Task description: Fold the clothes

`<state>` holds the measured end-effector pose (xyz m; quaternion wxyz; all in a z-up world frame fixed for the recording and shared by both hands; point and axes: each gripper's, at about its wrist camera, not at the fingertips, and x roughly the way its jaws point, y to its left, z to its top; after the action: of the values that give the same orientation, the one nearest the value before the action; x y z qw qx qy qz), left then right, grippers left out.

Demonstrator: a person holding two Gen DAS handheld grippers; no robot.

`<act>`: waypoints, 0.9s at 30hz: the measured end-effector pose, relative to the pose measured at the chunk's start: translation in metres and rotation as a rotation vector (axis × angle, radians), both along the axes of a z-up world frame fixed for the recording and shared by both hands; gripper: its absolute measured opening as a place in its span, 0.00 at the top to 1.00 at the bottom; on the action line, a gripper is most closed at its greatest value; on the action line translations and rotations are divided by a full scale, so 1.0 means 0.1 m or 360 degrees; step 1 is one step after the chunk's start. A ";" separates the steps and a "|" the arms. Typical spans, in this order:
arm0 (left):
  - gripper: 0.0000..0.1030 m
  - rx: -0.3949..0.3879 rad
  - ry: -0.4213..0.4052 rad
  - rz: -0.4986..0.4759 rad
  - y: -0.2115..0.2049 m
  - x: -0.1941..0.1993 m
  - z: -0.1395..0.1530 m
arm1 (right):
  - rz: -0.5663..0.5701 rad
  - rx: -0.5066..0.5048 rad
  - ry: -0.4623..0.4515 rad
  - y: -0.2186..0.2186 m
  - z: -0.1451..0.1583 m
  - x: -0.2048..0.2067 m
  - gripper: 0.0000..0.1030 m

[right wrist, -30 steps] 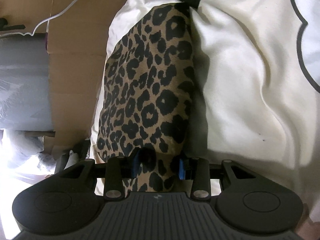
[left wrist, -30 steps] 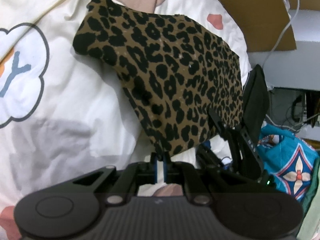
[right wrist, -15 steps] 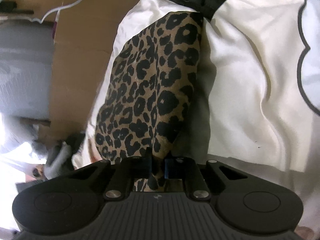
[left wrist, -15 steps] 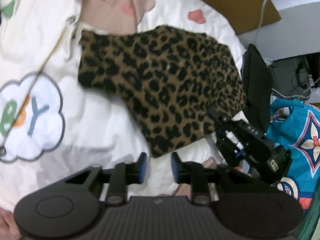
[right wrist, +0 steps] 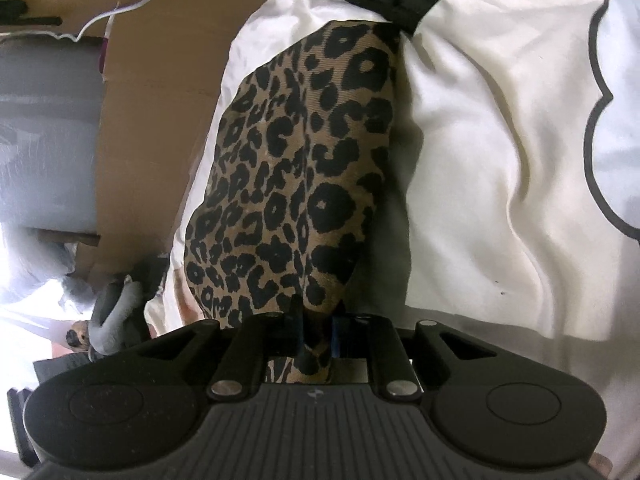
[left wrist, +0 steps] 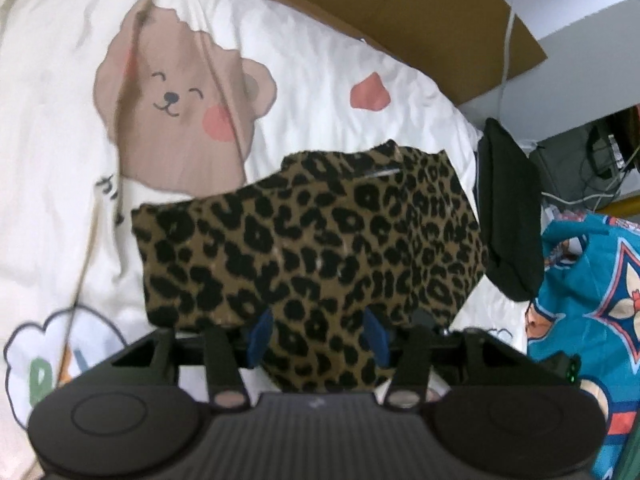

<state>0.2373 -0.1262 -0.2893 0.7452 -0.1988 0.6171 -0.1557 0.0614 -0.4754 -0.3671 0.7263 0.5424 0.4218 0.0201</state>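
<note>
1. The left gripper (left wrist: pixel 318 338) is hovering over the near edge of the leopard-print garment (left wrist: pixel 312 248), its two blue-padded fingers (left wrist: pixel 259 338) spread well apart and widening. Cloth is showing in the gap between them, but neither pad is pressing on it.
2. The right gripper (right wrist: pixel 316 330) is pinching a bunched edge of the same leopard-print garment (right wrist: pixel 296 184) between its two fingers (right wrist: pixel 296 320), which are standing close together with only the thickness of the fabric between them; the gap is easing open slightly while the pads are still gripping cloth.
3. The garment is lying folded on a white bedsheet (left wrist: pixel 320 80) printed with one brown bear face (left wrist: pixel 176 104), pink heart shapes and a cloud outline. From the right wrist view it is rising in a ridge running away from the fingers.
4. One garment is in play, with two grippers on or over it.
5. One dark black cloth (left wrist: pixel 506 220) is lying just beside the garment's far right edge.
6. One sheet of brown cardboard (left wrist: pixel 400 12) is lying beyond the bed, with a white cable (left wrist: pixel 508 40) crossing it.
7. One bright turquoise patterned fabric (left wrist: pixel 588 280) is sitting at the right, off the bed.
</note>
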 end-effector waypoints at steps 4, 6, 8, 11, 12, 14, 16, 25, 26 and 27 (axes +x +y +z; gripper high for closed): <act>0.44 0.0042 -0.0078 -0.0059 -0.06 0.17 0.01 | -0.0027 0.0000 0.0007 -0.04 -0.01 -0.02 0.71; 0.44 0.0071 -0.0149 -0.0103 -0.10 0.24 0.04 | -0.0046 0.0010 0.0006 -0.07 -0.01 -0.02 0.69; 0.44 0.0098 -0.0220 -0.0158 -0.16 0.33 0.07 | -0.0063 0.0016 0.0003 -0.10 -0.01 -0.02 0.67; 0.44 0.0115 -0.0296 -0.0251 -0.28 0.46 0.10 | -0.0087 0.0030 0.0003 -0.14 -0.01 -0.02 0.67; 0.44 0.0119 -0.0315 -0.0286 -0.32 0.50 0.10 | -0.0094 0.0036 0.0004 -0.15 -0.01 -0.01 0.67; 0.38 0.0148 -0.0388 -0.0413 -0.45 0.56 0.11 | -0.0099 0.0045 0.0007 -0.15 -0.02 0.00 0.67; 0.34 0.0183 -0.0453 -0.0526 -0.59 0.60 0.11 | -0.0098 0.0049 0.0008 -0.16 -0.01 0.00 0.67; 0.34 0.0236 -0.0558 -0.0778 -0.94 0.73 0.05 | -0.0090 0.0042 0.0009 -0.19 -0.01 -0.02 0.67; 0.34 0.0230 -0.0559 -0.0795 -0.95 0.74 0.04 | -0.0087 0.0041 0.0006 -0.18 0.00 -0.02 0.67; 0.34 0.0221 -0.0559 -0.0817 -0.97 0.76 0.03 | -0.0085 0.0042 0.0004 -0.18 0.00 -0.02 0.67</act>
<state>0.3132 -0.2235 -0.2865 0.7885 0.0448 0.5182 -0.3281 0.0590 -0.4933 -0.3668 0.7189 0.5629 0.4079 0.0056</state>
